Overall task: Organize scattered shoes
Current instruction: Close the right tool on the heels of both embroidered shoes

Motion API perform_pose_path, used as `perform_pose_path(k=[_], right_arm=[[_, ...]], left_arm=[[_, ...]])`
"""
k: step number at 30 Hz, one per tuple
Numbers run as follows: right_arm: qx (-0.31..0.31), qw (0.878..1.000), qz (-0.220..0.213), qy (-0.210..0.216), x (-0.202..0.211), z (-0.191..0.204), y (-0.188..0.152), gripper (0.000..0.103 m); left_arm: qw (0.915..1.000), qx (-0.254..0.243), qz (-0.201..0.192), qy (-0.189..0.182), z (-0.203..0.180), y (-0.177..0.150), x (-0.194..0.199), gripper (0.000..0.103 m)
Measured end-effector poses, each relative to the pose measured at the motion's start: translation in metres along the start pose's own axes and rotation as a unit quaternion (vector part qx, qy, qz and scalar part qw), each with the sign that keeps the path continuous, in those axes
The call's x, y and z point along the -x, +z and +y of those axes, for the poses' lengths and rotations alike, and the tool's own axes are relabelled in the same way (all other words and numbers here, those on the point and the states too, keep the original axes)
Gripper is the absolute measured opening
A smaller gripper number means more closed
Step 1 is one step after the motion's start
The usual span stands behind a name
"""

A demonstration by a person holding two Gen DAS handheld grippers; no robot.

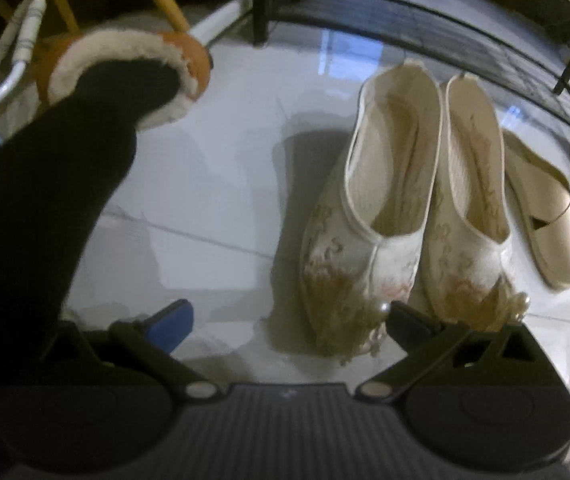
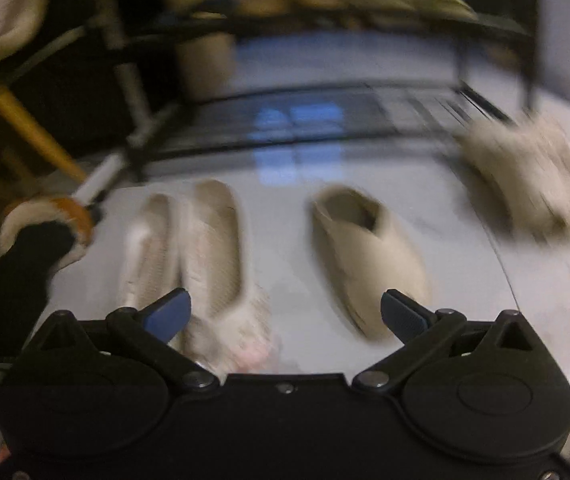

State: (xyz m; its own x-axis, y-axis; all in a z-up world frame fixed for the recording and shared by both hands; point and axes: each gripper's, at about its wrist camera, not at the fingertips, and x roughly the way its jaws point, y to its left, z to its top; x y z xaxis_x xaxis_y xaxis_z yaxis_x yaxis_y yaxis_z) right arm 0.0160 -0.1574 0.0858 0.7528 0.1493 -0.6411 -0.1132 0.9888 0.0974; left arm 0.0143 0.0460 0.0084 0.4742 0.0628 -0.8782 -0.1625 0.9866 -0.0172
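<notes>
Hovering over paired cream shoes before the rack

Both the left gripper [image 1: 289,320] and right gripper [image 2: 285,312] gape wide and empty; embroidered shoes [image 1: 397,208] sit together, while the plain slipper [image 2: 365,256] lies apart.

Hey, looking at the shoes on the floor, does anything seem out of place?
The embroidered pair sits neatly together, but the plain beige slipper beside it has no mate next to it, and a fluffy shoe lies askew near the rack.

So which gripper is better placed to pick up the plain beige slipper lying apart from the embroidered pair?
Probably the right gripper. It is open, and the beige slipper lies just ahead of it. The left gripper, also open, faces the embroidered pair, with the slipper off to its side.
</notes>
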Motion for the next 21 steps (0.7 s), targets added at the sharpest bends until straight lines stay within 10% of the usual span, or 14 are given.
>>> perform_pose_path(k=[11,21], right_arm=[[0.031,0.995,-0.029,0.090,-0.077,0.047,0.033,0.088],[0.017,0.997,-0.003,0.076,-0.120,0.056,0.040,0.078]], left_arm=[[1.0000,0.005,0.003,0.005,0.003,-0.001,-0.011,0.102],[0.9996,0.021,0.017,-0.011,0.008,0.008,-0.023,0.103]])
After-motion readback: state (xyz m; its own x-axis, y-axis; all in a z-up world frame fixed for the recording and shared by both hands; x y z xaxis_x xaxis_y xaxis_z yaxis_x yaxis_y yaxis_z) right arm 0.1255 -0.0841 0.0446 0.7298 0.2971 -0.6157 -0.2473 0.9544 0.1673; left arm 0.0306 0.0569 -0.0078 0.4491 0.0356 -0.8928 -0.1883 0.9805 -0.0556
